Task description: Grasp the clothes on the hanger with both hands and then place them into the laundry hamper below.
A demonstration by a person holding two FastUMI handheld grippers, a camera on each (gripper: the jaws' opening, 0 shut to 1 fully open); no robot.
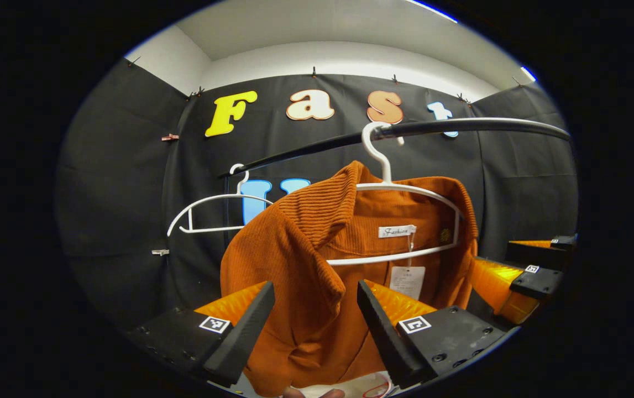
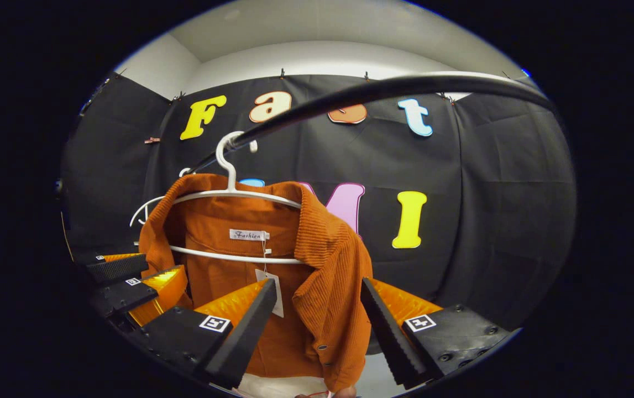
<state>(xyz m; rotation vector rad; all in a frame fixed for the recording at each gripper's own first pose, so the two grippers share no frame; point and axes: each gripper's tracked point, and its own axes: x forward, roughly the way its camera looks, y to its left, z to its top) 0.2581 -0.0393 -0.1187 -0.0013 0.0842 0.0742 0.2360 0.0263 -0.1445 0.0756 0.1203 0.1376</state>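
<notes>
Your left gripper point(image 1: 315, 320) has its jaws spread wide, and the front panel of the orange corduroy shirt point(image 1: 305, 260) hangs in the gap between the fingers, neither finger pressing on it. Your right gripper point(image 2: 317, 320) is spread just as wide, with the shirt's other front edge point(image 2: 328, 287) hanging between its fingers, again ungripped as far as the right gripper view shows. Each gripper shows at the side of the other's view: the right one at the right edge of the left gripper view point(image 1: 521, 276), the left one at the left edge of the right gripper view point(image 2: 129, 282).

The shirt sits on a white hanger point(image 1: 399, 188), collar open, a woven label and a paper tag point(image 1: 407, 281) showing inside the neck. The hanger's hook is over a dark rail point(image 1: 460, 128) that runs across the booth. Farther along that rail hangs a second, bare white hanger point(image 1: 211, 213). Behind all of it is the black cloth wall point(image 1: 123, 193), with a pale ceiling above.
</notes>
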